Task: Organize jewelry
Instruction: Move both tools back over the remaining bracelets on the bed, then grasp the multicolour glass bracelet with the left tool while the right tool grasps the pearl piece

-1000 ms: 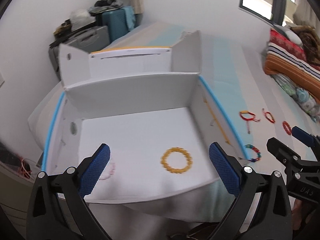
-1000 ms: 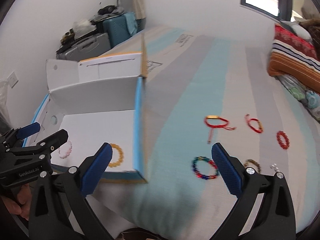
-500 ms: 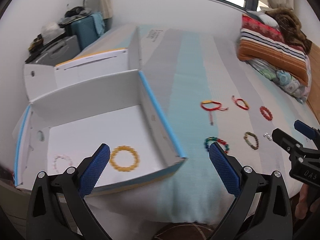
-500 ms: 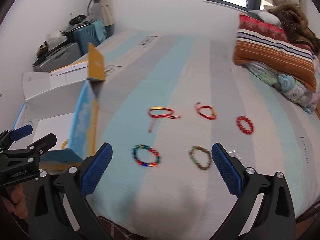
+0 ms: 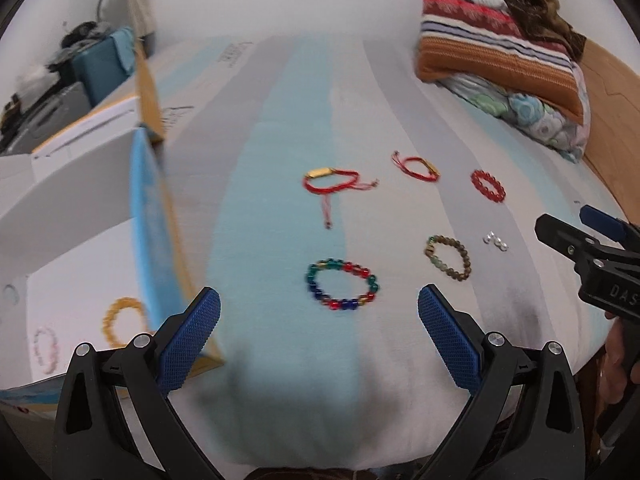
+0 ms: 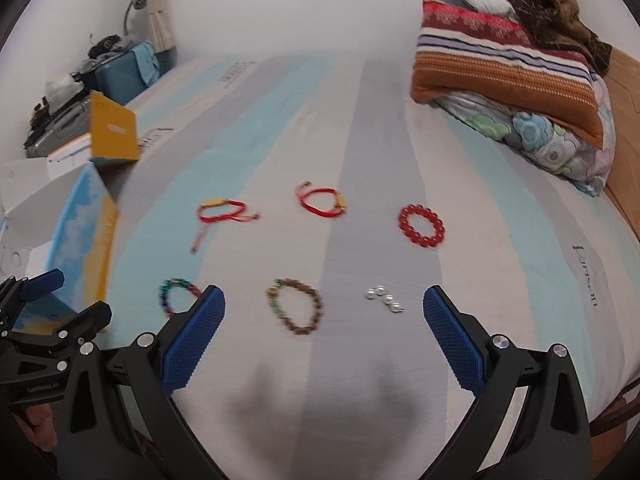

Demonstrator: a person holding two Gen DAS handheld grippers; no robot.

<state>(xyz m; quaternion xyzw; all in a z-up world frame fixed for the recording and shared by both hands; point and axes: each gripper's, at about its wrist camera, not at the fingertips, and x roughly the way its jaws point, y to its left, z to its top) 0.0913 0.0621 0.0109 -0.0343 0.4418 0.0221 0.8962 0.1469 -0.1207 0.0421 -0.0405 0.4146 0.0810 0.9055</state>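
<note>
Two bracelets already in the box; five more plus small earrings left on the bed beside the box; left gripper and right gripper empty, fingers apart

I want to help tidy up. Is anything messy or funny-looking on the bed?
Five bracelets lie neatly on the bed. The tiny silver pieces beside the brown bead bracelet look odd: loose and scattered, not a loop.
</note>
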